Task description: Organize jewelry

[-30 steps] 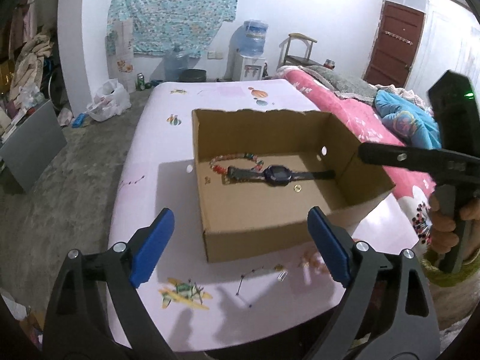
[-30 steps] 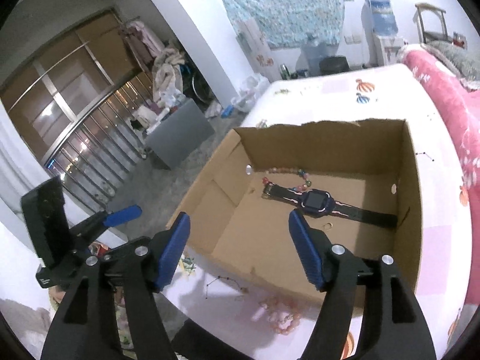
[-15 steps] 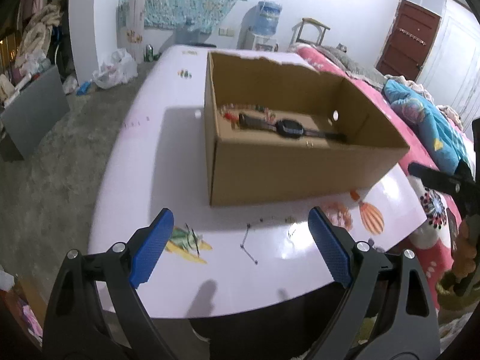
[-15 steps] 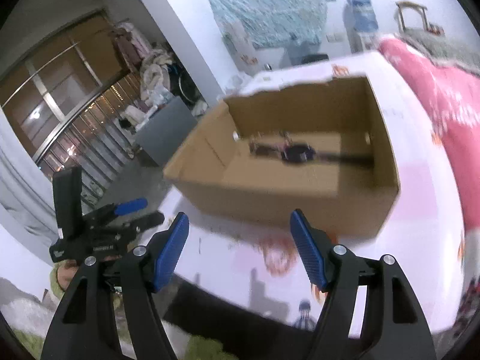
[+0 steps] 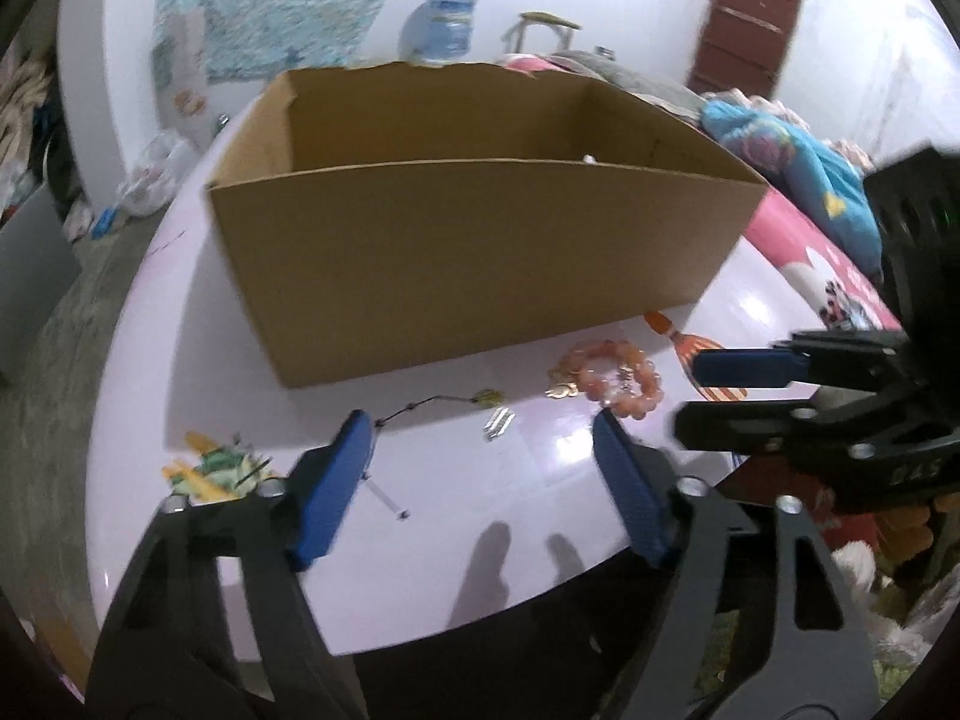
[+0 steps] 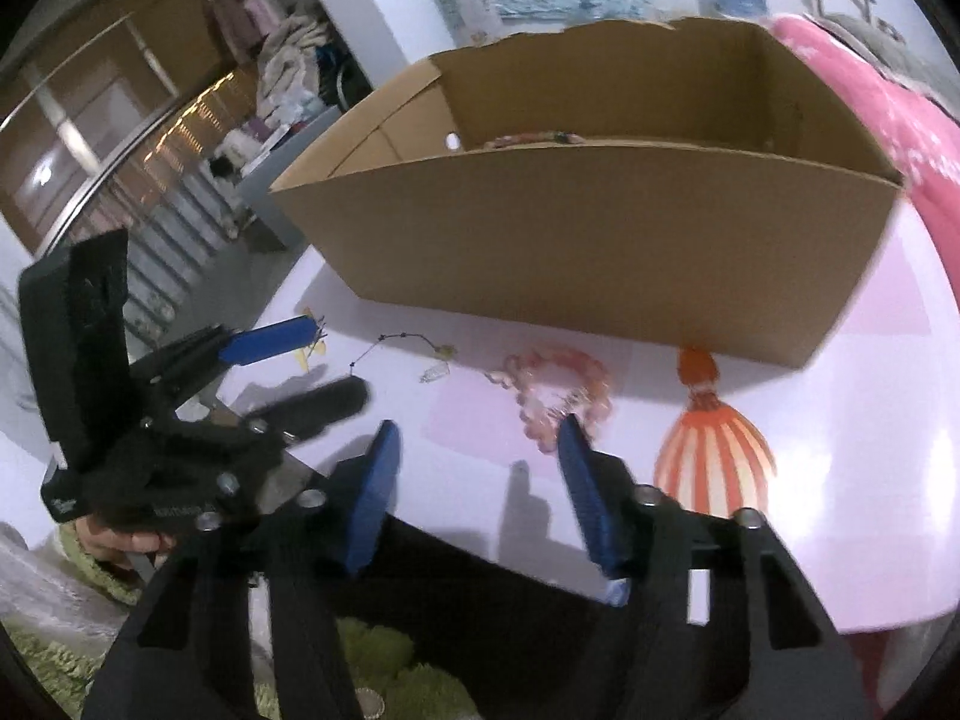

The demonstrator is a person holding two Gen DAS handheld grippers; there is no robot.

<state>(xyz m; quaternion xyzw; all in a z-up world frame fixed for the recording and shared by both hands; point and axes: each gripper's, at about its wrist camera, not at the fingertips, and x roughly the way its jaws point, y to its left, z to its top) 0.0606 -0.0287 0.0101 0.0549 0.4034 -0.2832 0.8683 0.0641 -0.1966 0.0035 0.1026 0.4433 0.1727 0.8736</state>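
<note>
An open cardboard box stands on the pale pink table. In front of it lie a pink bead bracelet, a thin dark necklace and a small silver piece. My left gripper hangs low over the necklace and silver piece, its jaws closing with nothing pressed between the pads. My right gripper is beside the bracelet, which lies at its right fingertip; its jaws are closing too, on nothing. A beaded string peeks over the box's wall.
The table's front edge runs just under both grippers, with a green rug below. A printed orange balloon marks the tabletop. Pink bedding lies to the right. A water dispenser and a brown door stand behind.
Both grippers have sunk from above the box to just over the table in front of it. Their jaws have narrowed. The watch inside the box has dropped out of sight.
</note>
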